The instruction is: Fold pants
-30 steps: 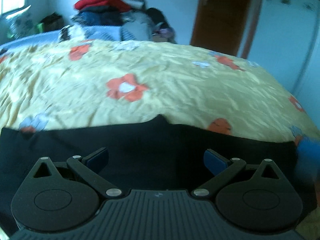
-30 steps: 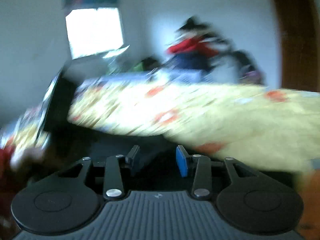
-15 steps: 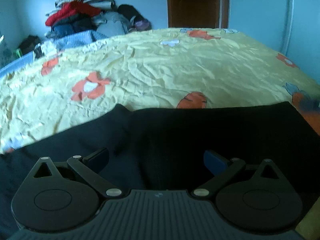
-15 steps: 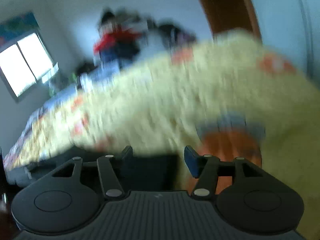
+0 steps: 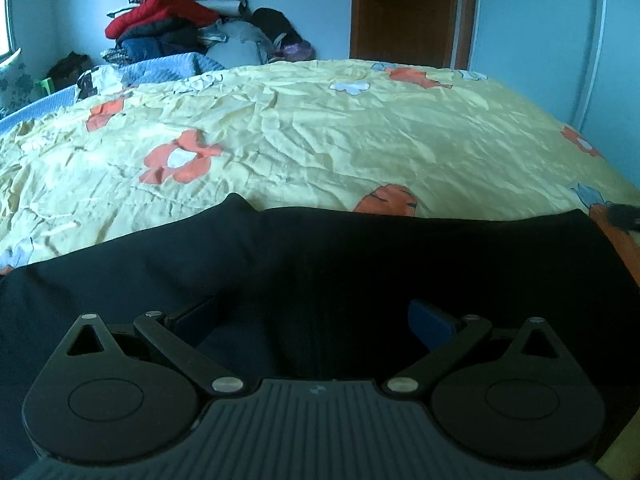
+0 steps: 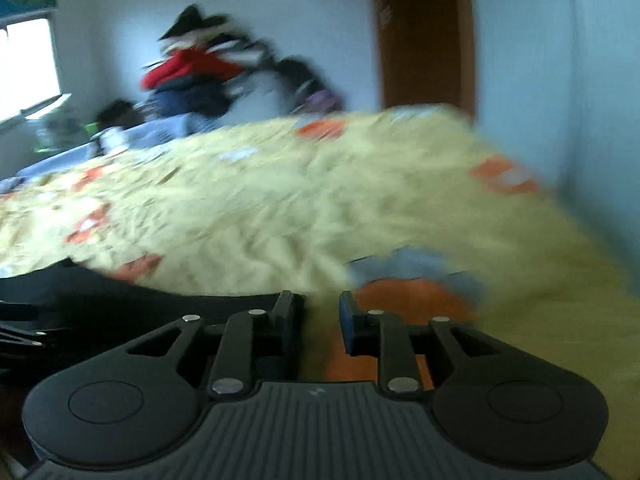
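black pants flat on bedspread; left fingers wide, empty; right fingers closing, empty

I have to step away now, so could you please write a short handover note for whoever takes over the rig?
Left gripper: open wide, low over the pants, gripping nothing.
Right gripper: jaws closing, nothing visibly between them; it sits at the pants' right edge, over the sheet. This view is blurred.
Pants: black, spread flat along the near edge of the bed, a small bump at the far edge.
Done: pants laid out; whether any fold is made cannot be told.
Left: grip the edges, fold, smooth.
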A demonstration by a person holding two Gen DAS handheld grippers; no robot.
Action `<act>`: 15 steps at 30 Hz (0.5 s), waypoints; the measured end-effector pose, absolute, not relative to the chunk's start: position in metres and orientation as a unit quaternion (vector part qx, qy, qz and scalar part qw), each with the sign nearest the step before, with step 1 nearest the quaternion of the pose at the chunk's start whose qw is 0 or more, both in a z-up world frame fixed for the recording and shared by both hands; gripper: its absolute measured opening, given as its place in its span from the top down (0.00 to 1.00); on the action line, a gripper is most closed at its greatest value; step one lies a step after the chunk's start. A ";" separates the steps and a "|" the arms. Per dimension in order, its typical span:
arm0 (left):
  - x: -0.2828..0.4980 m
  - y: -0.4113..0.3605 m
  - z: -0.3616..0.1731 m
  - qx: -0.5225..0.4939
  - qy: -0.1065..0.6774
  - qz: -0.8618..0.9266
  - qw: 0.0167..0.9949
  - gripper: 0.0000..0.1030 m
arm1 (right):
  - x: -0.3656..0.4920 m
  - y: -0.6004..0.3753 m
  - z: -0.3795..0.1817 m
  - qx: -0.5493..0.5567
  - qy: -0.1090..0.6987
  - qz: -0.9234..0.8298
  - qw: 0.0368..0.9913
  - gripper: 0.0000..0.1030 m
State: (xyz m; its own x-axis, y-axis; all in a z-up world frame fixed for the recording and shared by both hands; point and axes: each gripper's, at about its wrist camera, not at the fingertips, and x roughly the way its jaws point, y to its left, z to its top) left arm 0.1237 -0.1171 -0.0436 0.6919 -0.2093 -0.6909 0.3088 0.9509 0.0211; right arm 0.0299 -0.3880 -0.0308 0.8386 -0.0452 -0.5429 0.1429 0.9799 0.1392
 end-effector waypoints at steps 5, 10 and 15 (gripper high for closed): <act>0.125 -0.116 -0.045 0.054 0.368 -0.140 0.918 0.00 | 0.000 -0.369 -0.039 0.126 0.324 0.089 0.933 0.77; 0.123 -0.111 -0.041 0.056 0.376 -0.143 0.914 0.00 | -0.001 -0.362 -0.042 0.124 0.333 0.040 0.934 0.77; 0.124 -0.094 -0.036 0.037 0.386 -0.125 0.913 0.00 | 0.014 -0.324 -0.047 0.053 0.357 0.078 0.929 0.76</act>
